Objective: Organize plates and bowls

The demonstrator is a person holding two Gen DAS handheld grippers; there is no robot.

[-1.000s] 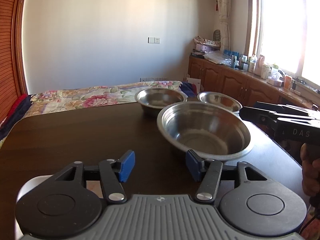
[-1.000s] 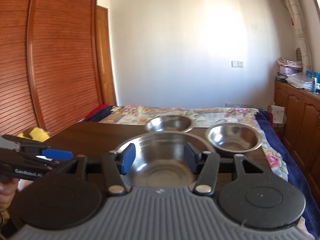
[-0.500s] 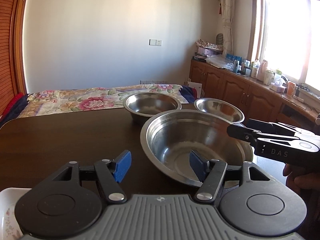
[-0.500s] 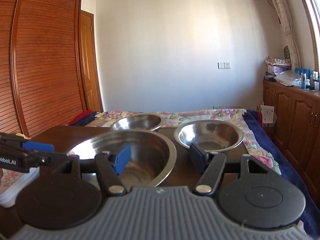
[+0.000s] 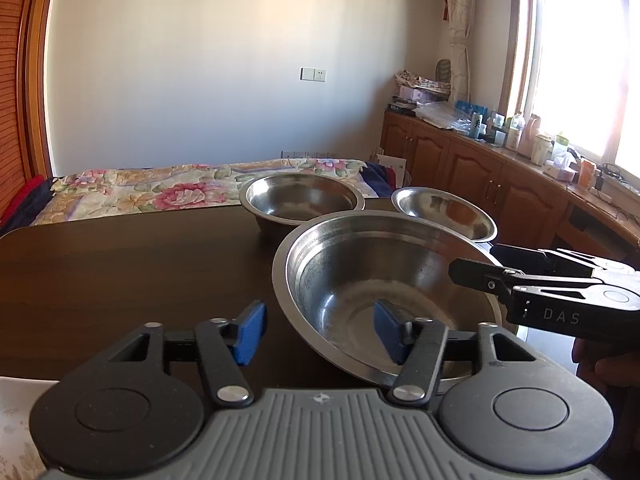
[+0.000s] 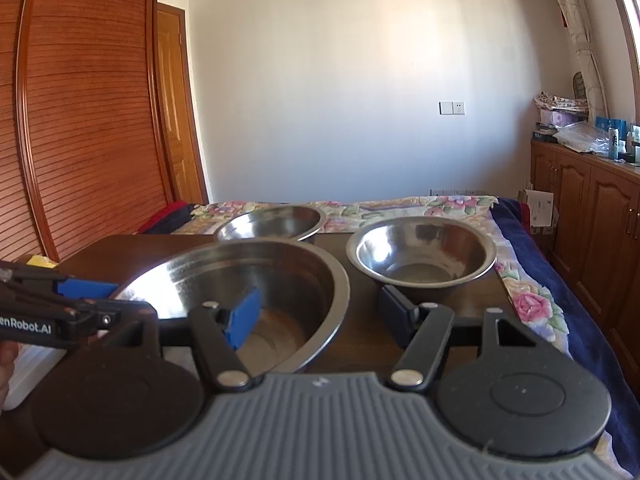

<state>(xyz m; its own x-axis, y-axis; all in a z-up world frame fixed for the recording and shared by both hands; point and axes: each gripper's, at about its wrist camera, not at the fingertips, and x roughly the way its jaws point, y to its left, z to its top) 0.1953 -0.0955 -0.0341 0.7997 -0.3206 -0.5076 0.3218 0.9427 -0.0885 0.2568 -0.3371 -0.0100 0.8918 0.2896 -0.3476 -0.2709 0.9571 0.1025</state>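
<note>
1. The large steel bowl (image 5: pixel 384 292) sits upright on the dark bench (image 5: pixel 120 272), lower centre-right of the left wrist view; wide flat rim, dull scuffed bottom, empty.
2. The medium steel bowl (image 5: pixel 302 200) stands upright behind it, at mid-frame near the bench's far edge, also empty.
3. The small steel bowl (image 6: pixel 420 256) stands upright right of centre in the right wrist view, just beside the large one; shiny and empty.
</note>
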